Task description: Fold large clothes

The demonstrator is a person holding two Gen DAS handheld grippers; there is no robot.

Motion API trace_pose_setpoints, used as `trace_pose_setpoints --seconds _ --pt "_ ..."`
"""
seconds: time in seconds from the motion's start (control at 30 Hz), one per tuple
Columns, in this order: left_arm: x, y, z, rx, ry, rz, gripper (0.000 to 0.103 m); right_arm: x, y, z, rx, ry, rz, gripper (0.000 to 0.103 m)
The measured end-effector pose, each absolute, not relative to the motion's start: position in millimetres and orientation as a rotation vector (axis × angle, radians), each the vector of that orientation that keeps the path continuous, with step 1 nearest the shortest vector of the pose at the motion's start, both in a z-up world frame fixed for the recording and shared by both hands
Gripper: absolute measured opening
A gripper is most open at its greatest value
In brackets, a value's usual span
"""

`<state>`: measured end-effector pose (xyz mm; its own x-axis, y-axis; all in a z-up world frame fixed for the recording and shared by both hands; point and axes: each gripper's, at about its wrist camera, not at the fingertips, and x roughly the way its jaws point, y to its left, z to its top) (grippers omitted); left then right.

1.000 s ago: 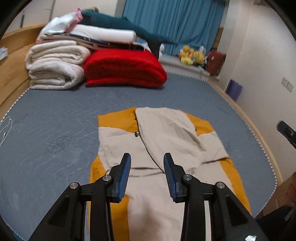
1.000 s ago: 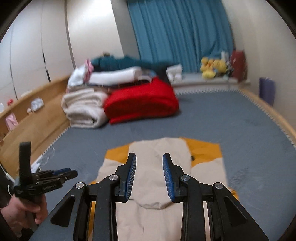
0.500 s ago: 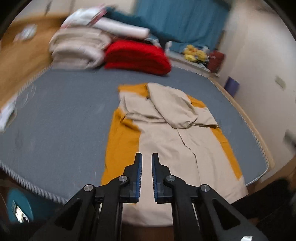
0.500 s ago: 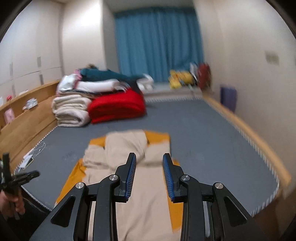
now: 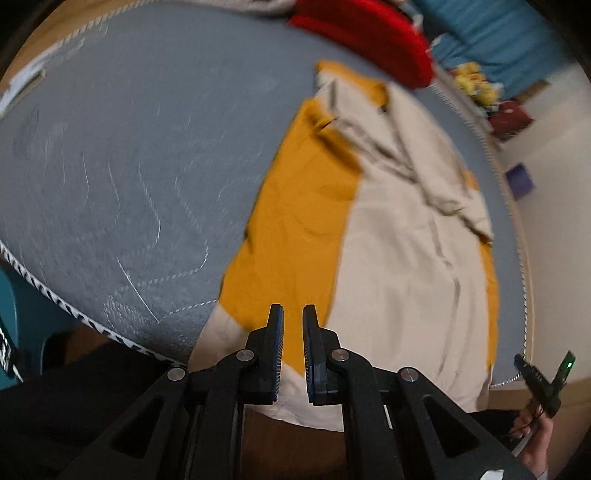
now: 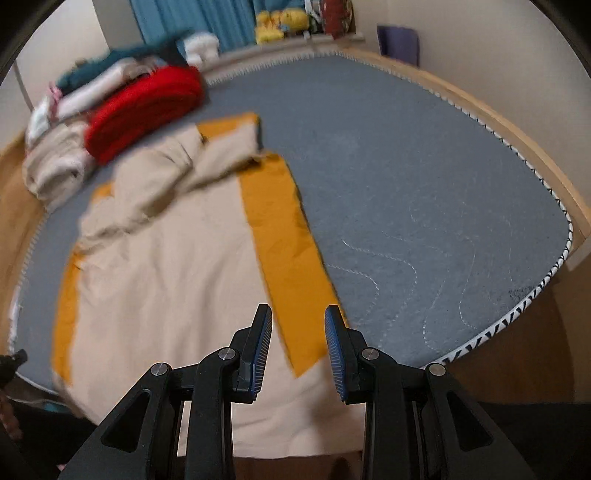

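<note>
A large beige and mustard-yellow garment (image 5: 399,258) lies spread on the grey bed (image 5: 129,166), sleeves folded inward, its hem hanging over the near edge. It also shows in the right wrist view (image 6: 166,277). My left gripper (image 5: 293,314) hovers above the garment's lower left hem, its jaws nearly shut with a narrow gap and nothing between them. My right gripper (image 6: 298,314) is open above the lower right hem by the yellow side stripe (image 6: 291,266), holding nothing.
A red folded blanket (image 6: 147,107) and a pile of folded white and teal bedding (image 6: 55,155) sit at the bed's far end. A wooden frame (image 6: 517,133) rims the bed. Blue curtain and yellow plush toys (image 6: 280,18) are behind.
Both grippers pulled back and dropped toward the garment's near hem, the left to the left corner, the right to the right. The left jaws narrowed from open to nearly shut.
</note>
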<state>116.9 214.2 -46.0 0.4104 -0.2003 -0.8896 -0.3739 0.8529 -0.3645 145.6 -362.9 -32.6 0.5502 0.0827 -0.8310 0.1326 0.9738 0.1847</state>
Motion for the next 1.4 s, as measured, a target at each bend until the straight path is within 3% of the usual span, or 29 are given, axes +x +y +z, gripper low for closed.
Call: trace_pose_setpoints --seconds 0.1,0.17,0.3,0.43,0.6,0.8,0.87,0.97,1.03,1.1,1.4 --pt "128.7 221.4 -65.1 -0.599 1.229 0.157 0.020 166.2 -366.1 -62.5 0.298 1.110 0.001 0.032" --pt "131.0 223.7 -77.6 -0.597 1.269 0.185 0.037 172.9 -368.6 -79.8 0.279 1.168 -0.015 0.033" --pt "132.3 226.7 -93.8 -0.542 1.310 0.244 0.038 178.7 -381.7 -100.5 0.276 1.232 -0.087 0.037" --pt "126.6 235.4 -103.6 -0.522 1.332 0.285 0.038 177.6 -396.2 -119.6 0.309 1.307 -0.146 0.048" --pt "126.7 227.8 -114.5 -0.482 1.357 0.252 0.038 180.2 -396.7 -127.6 0.295 1.325 -0.148 0.055" --pt "135.8 213.2 -116.5 -0.380 1.326 0.212 0.038 177.3 -383.0 -128.1 0.242 1.326 -0.109 0.056" --pt "140.1 207.2 -117.7 -0.344 1.315 0.206 0.033 178.4 -378.3 -128.3 0.227 1.326 -0.094 0.056" --pt "144.9 197.4 -116.9 -0.312 1.308 0.181 0.015 175.5 -372.1 -127.7 0.218 1.319 -0.074 0.048" --pt "145.7 191.5 -112.2 -0.317 1.300 0.154 0.011 173.1 -369.4 -126.1 0.224 1.312 -0.060 0.028" --pt "143.3 186.8 -106.3 -0.333 1.280 0.127 0.011 172.5 -370.2 -123.2 0.261 1.303 -0.042 0.020" --pt "146.8 180.0 -127.1 -0.378 1.330 0.153 0.017 168.2 -375.8 -125.2 0.260 1.316 -0.043 0.025"
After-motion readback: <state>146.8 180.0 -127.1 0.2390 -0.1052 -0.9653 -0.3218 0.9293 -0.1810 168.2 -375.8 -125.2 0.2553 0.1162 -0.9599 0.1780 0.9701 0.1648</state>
